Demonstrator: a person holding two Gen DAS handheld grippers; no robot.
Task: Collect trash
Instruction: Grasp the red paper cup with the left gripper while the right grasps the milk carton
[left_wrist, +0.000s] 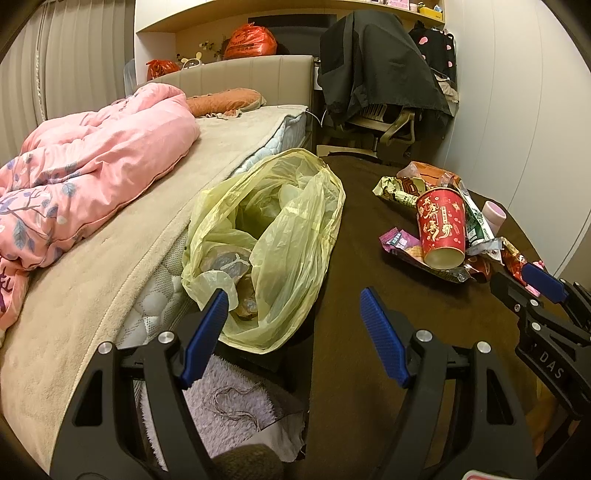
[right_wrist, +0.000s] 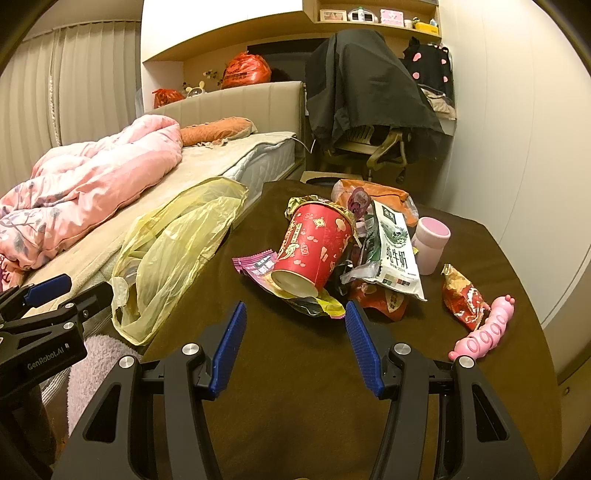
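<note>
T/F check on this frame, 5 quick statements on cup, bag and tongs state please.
1. The red paper cup lies tipped on the wrapper pile, its base toward the camera. True.
2. The right tongs are shut on the cup. False: they are open and hold nothing, short of the pile.
3. The yellow plastic bag sits between the bed and the trash pile. True.
4. The bag is empty. False: the left wrist view shows some items inside it.
5. The left tongs are open, near the bag's mouth. True.
</note>
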